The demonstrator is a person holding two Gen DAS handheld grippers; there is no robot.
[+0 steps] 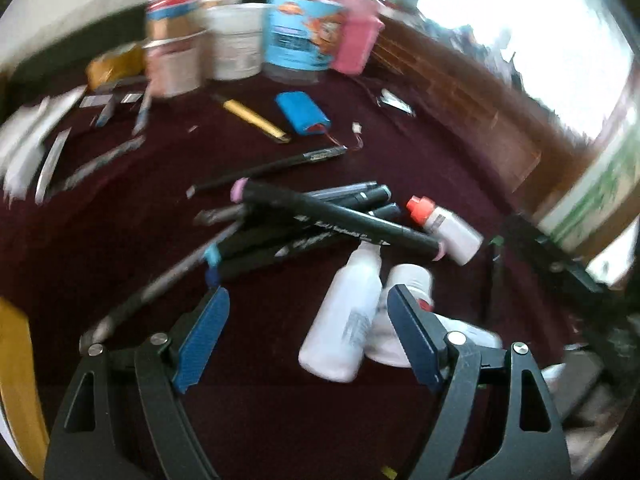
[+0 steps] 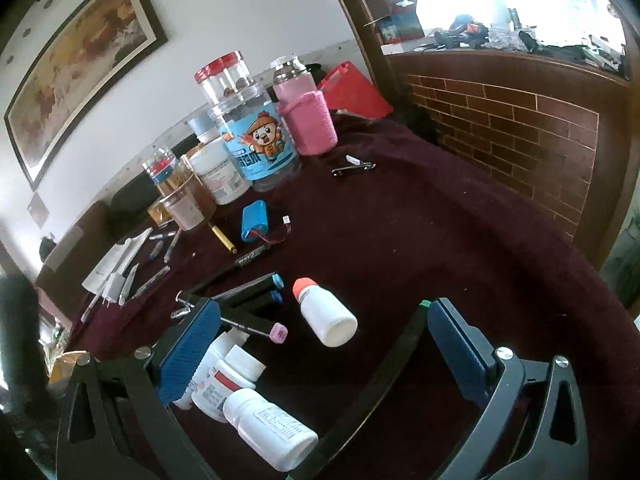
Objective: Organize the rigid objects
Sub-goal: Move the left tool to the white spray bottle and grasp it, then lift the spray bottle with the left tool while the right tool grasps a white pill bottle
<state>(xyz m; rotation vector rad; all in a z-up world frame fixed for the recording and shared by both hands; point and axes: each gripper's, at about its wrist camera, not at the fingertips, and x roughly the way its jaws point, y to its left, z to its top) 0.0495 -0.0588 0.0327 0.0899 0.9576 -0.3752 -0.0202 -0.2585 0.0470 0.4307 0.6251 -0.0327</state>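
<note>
Both jaws are seen spread, nothing grasped: left hand-held gripper [image 1: 308, 332] above the marker pile [image 1: 320, 220], right hand-held gripper [image 2: 324, 334] above white pill bottles [image 2: 240, 392]. An orange-capped bottle [image 2: 326, 314] lies mid-table on the maroon-covered table [image 2: 440, 240]. Jars [image 2: 256, 136] are grouped at the far edge.

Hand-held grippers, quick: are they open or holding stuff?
Left hand-held gripper: open, holding nothing.
Right hand-held gripper: open, holding nothing.
</note>
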